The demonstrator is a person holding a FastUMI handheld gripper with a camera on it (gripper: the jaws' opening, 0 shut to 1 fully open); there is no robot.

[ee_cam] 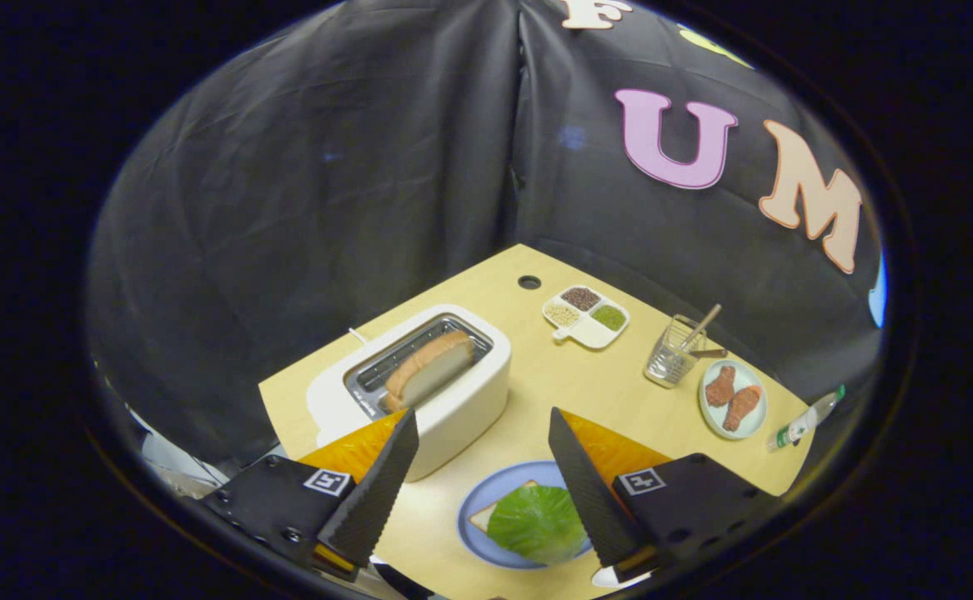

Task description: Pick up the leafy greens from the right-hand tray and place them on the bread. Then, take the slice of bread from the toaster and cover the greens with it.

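- Nearest to us, the gripper (481, 421) shows its two black ribbed fingers (378, 492) spread wide apart, holding nothing.
- Between and below the fingers we see a blue plate (473, 500) with a slice of bread (486, 518) on it; the green leaf (536, 523) already lies over that slice.
- Going from largest to smallest: a pale wooden table (553, 379) carries everything.
- A white toaster (444, 400) stands just ahead of the left finger, with the second slice (428, 368) standing up out of its slot.
- Beyond it we see a small divided tray (586, 318) of grains, a glass (671, 354) with a stick in it, a round dish (732, 398) holding two brown pieces, and a small bottle (803, 423) lying near the table edge.
- We judge the greens step done; the toaster slice comes next.
- Risks: a finger striking the slot's metal rim, squeezing the soft slice out of shape, or brushing the leaf off while lowering the slice.
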